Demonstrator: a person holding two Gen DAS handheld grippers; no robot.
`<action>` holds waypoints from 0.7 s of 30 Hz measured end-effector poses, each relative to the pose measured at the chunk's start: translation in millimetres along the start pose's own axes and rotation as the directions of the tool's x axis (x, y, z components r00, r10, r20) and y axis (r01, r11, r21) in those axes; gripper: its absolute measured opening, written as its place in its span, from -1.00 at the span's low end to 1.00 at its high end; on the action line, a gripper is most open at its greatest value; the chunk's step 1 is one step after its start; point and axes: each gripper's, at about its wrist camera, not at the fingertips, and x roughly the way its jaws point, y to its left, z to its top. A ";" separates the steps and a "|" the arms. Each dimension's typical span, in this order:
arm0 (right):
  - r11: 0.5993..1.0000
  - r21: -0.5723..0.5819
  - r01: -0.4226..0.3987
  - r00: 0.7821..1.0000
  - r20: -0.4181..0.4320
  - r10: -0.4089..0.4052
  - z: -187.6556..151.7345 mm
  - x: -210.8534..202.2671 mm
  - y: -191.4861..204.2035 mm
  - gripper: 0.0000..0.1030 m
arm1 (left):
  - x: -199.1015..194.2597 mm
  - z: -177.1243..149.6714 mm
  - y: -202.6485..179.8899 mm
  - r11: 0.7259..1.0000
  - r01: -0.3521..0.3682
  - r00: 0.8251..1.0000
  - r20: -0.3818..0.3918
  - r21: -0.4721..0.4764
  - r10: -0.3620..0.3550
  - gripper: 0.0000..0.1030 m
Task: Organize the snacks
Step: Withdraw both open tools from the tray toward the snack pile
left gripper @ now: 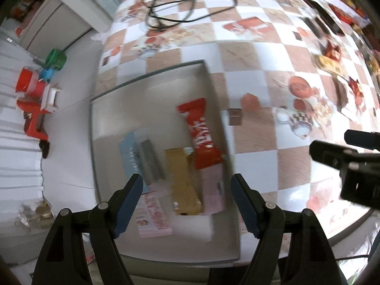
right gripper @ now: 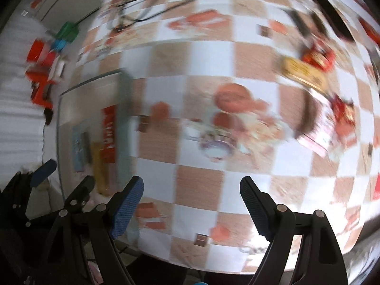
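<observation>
Already four or five snacks, red packet uppermost, lie flat in the box. Left gripper hangs over them, jaws wide, empty. Right gripper gapes empty above bare tablecloth; loose packets, blurred, wait around two o'clock, probably next.

One white box under left jaws. Inside, five snack packs: one red wrapper ahead of jaws, one gold bar between them, one pale blue pack, one grey bar, one pink packet by left pad. Loose snacks far right of right jaws: blurred, uncountable.
</observation>
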 end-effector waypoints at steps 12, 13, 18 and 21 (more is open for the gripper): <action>0.976 0.208 0.069 0.997 0.030 -0.077 -18.2 -16.5 -100.0 0.64 | -17.7 23.7 -67.2 0.990 -0.025 0.999 0.049 0.138 0.018 0.54; 0.975 0.213 0.068 0.996 0.034 -0.077 -18.8 -17.8 -103.7 0.64 | -19.1 25.3 -71.0 0.989 -0.029 0.998 0.055 0.145 0.021 0.54; 0.967 0.246 0.058 0.996 0.046 -0.072 -22.4 -23.1 -123.7 0.64 | -25.9 34.3 -94.0 0.982 -0.045 0.997 0.072 0.186 0.032 0.55; 0.963 0.264 0.049 0.996 0.052 -0.065 -24.3 -25.7 -133.5 0.64 | -28.1 38.9 -104.7 0.976 -0.061 0.996 0.080 0.208 0.045 0.55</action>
